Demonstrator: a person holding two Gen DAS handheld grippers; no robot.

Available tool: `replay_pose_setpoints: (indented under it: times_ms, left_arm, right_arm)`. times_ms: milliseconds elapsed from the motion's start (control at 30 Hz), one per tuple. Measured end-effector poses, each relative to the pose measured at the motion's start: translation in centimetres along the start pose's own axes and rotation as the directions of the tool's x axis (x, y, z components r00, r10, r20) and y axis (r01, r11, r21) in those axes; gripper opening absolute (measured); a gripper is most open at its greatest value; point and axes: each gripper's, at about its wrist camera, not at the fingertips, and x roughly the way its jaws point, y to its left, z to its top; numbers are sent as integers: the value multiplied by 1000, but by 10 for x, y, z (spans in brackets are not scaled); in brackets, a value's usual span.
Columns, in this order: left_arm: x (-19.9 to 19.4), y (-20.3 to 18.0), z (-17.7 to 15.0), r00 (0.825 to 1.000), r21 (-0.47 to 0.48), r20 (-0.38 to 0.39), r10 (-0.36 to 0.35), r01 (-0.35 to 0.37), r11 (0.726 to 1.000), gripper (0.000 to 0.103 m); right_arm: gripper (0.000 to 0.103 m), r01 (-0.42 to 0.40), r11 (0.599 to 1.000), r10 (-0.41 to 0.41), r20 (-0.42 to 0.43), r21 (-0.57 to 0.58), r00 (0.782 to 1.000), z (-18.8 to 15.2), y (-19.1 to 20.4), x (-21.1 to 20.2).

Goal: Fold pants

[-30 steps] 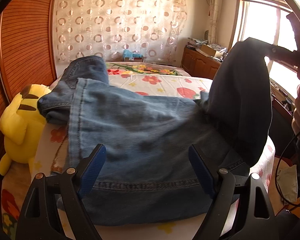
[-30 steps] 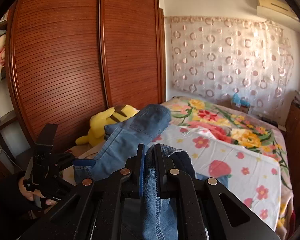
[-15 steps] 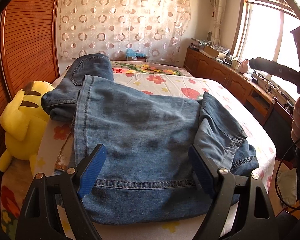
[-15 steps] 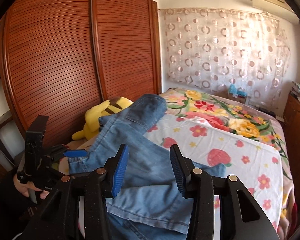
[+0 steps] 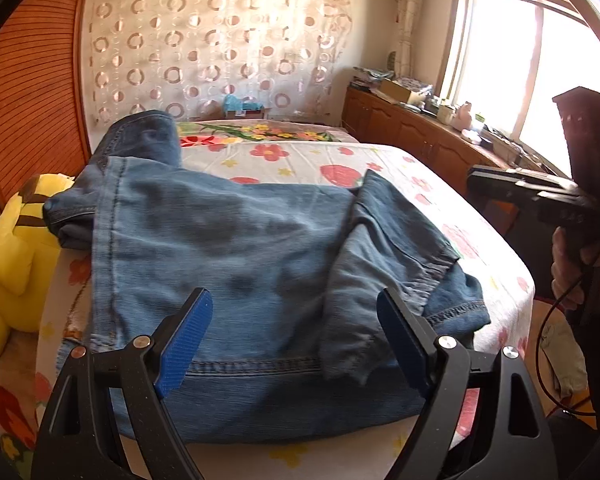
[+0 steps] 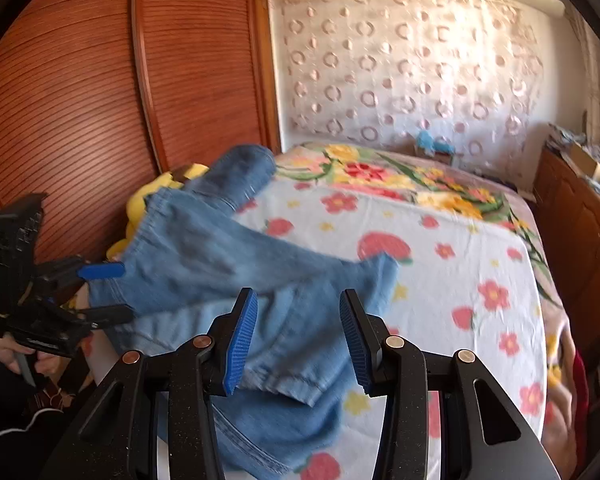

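Blue jeans (image 5: 228, 256) lie folded over on the flowered bed (image 5: 412, 188), with one leg end (image 5: 384, 264) lying loose across the right side. My left gripper (image 5: 296, 340) is open and empty just above the near hem. My right gripper (image 6: 296, 340) is open and empty above the loose leg end (image 6: 300, 344). The jeans also show in the right wrist view (image 6: 204, 256). The right gripper also shows at the far right of the left wrist view (image 5: 540, 196), and the left gripper at the far left of the right wrist view (image 6: 96, 292).
A yellow plush toy (image 5: 16, 256) sits at the bed's left edge against the wooden wardrobe doors (image 6: 100, 92). A wooden cabinet (image 5: 420, 132) with clutter runs under the window on the right. A patterned curtain (image 5: 212, 48) hangs behind the bed.
My right gripper opened and let go of the jeans leg, which dropped onto the rest of the jeans. The right gripper then drew back. The left gripper stayed open, hardly moving.
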Motion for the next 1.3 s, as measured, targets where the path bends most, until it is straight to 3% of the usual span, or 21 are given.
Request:
replay_pose_setpoints:
  times_ms: [367,600,700,767,833,867,933,1067,1200,1300]
  left_arm:
    - [21,-21,-22,996,50,-86,-24,28,998,85]
    - [21,-21,-23,997,67,-77,-31,37,997,84]
    - [22,-22,-24,997,82,-78,-28,35,996,71]
    - [23,-22,-23,997,85,-73,-36,42,995,55]
    - [23,-22,-21,997,89,-64,-40,45,995,48]
    - [23,-23,-20,997,93,-61,-45,51,994,43]
    - [23,-24,-18,997,98,-57,-58,63,993,33]
    - [16,-25,-12,997,96,-28,-75,77,992,26]
    - [3,-22,-5,998,80,11,-69,68,995,26]
    - [7,-20,-4,999,92,-7,-44,45,995,27]
  right_arm:
    - [45,-12,996,22,-116,84,993,-9,4,24]
    - [45,-35,992,56,-167,125,984,-15,9,36]
    - [45,-44,989,69,-182,139,981,-18,7,37]
    - [45,-51,988,77,-180,145,981,-16,9,38]
    - [45,-61,987,87,-176,146,980,-12,10,38]
    - [29,-65,987,89,-168,144,982,-13,8,38]
    - [18,-82,988,103,-158,129,982,-13,7,37]
    - [11,-75,994,83,-101,79,991,-1,10,27]
    - [11,-73,997,75,-45,35,996,15,15,6]
    - [11,-68,998,69,-25,7,997,24,21,-4]
